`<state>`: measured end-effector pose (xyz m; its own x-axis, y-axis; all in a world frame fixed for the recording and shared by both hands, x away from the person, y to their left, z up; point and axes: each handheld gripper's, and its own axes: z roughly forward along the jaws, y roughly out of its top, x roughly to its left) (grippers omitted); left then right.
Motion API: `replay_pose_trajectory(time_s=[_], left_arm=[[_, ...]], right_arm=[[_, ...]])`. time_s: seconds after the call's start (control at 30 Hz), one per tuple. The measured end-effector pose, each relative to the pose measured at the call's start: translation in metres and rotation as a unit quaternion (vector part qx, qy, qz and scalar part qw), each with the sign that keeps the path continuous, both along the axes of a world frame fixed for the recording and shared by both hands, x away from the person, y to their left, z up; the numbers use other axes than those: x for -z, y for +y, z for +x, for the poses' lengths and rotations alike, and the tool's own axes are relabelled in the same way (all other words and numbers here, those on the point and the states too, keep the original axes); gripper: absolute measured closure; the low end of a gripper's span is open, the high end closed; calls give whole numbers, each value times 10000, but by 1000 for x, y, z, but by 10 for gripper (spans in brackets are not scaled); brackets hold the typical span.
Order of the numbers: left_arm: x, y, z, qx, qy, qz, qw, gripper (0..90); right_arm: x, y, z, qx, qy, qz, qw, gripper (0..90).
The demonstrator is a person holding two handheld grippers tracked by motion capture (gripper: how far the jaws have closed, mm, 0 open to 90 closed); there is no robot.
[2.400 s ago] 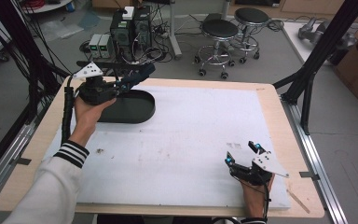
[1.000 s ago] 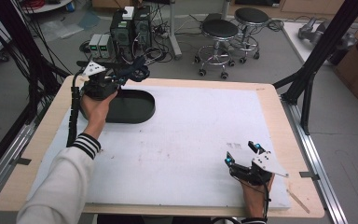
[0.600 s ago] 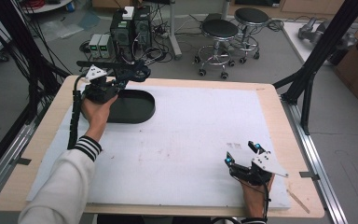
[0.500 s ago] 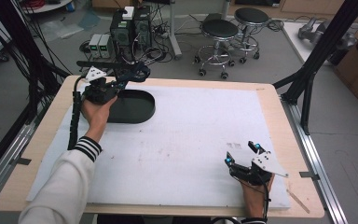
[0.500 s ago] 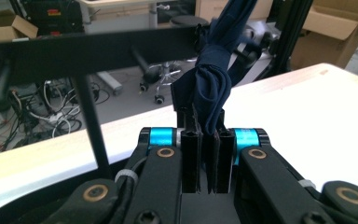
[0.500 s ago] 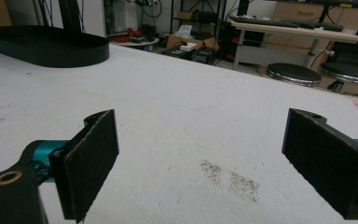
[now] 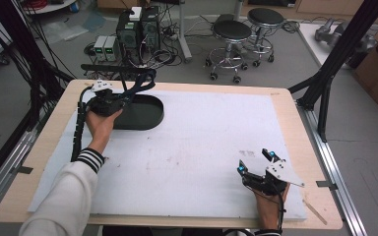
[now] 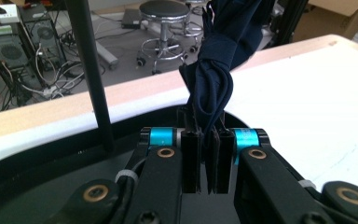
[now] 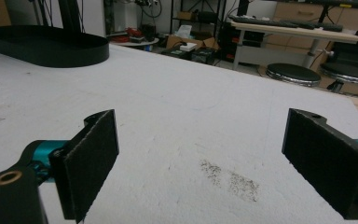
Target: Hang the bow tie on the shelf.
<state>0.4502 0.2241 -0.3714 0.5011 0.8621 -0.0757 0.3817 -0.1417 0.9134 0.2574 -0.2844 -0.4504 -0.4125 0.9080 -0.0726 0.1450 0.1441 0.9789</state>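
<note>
White foam mat (image 7: 202, 147), oval black tray (image 7: 147, 115), dark folded cloth (image 8: 216, 79)

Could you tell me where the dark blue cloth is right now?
In the left gripper view the dark blue cloth is pinched in the left claw, above the black oval tray at the table's far left.

Bright, even room light from overhead, with no hard shadows on the white table cover (image 7: 211, 142); the black oval tray (image 7: 145, 112) throws just a thin dark rim. The high view is sharp in the middle and bends a little toward its edges. In the left gripper view the near jaws are soft and the dark cloth (image 8: 219, 70) blurs at the top
</note>
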Motion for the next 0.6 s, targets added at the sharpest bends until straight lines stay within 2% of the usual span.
replay_pose_trajectory(time_s=[0.27, 0.47, 0.53, 0.6], left_arm=[[12, 2, -2, 216, 117, 11, 9997, 839], [11, 0, -4, 358, 74, 182, 9992, 807], [12, 0, -3, 417, 98, 194, 9989, 749], [11, -1, -4, 459, 94, 308, 9984, 624]], right_arm=[[0, 0, 0, -6, 22, 40, 10000, 98], [0, -1, 0, -4, -8, 34, 10000, 97], [0, -1, 0, -6, -8, 51, 10000, 97], [0, -1, 0, 1, -1, 72, 10000, 97]])
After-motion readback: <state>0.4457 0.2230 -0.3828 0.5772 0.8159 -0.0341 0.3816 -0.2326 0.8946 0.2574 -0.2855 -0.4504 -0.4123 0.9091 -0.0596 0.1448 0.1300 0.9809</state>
